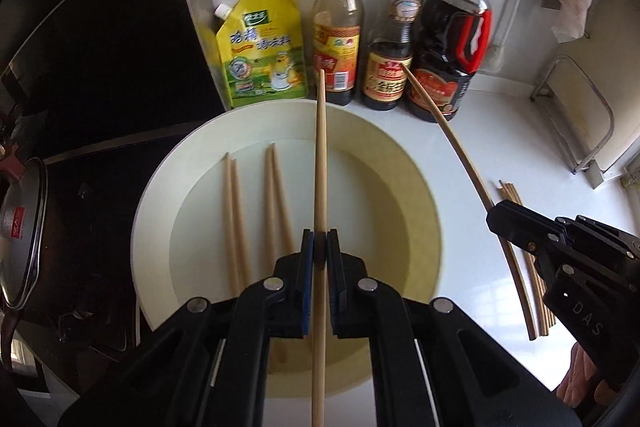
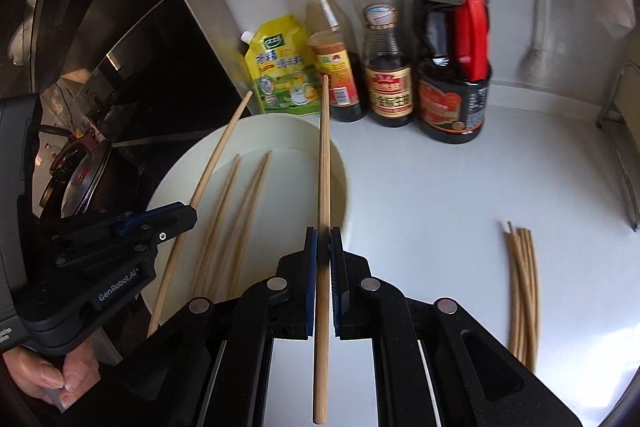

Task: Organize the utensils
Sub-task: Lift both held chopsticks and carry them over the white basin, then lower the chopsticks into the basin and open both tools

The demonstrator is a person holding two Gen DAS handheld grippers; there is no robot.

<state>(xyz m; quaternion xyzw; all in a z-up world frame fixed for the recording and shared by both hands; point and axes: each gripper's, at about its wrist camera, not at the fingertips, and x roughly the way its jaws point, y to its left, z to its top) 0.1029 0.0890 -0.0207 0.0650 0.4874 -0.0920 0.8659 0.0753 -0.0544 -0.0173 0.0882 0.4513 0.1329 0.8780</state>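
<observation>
My left gripper [image 1: 320, 239] is shut on a wooden chopstick [image 1: 320, 155] and holds it above a white plate [image 1: 404, 163]. Two pairs of chopsticks [image 1: 256, 211] lie in the plate. My right gripper [image 2: 323, 239] is shut on another chopstick [image 2: 325, 163], above the plate's right rim [image 2: 340, 163]. In the left wrist view the right gripper [image 1: 496, 215] shows at the right with its chopstick [image 1: 448, 131]. In the right wrist view the left gripper [image 2: 188, 215] shows at the left with its chopstick [image 2: 218, 155]. A bundle of several chopsticks [image 2: 524, 287] lies on the counter at the right.
A yellow seasoning pouch [image 1: 264, 51] and three sauce bottles [image 1: 390, 35] stand behind the plate against the wall. A stove with a lidded pot [image 1: 20, 231] is at the left. A metal rack [image 1: 576, 115] stands at the far right of the white counter [image 2: 420, 195].
</observation>
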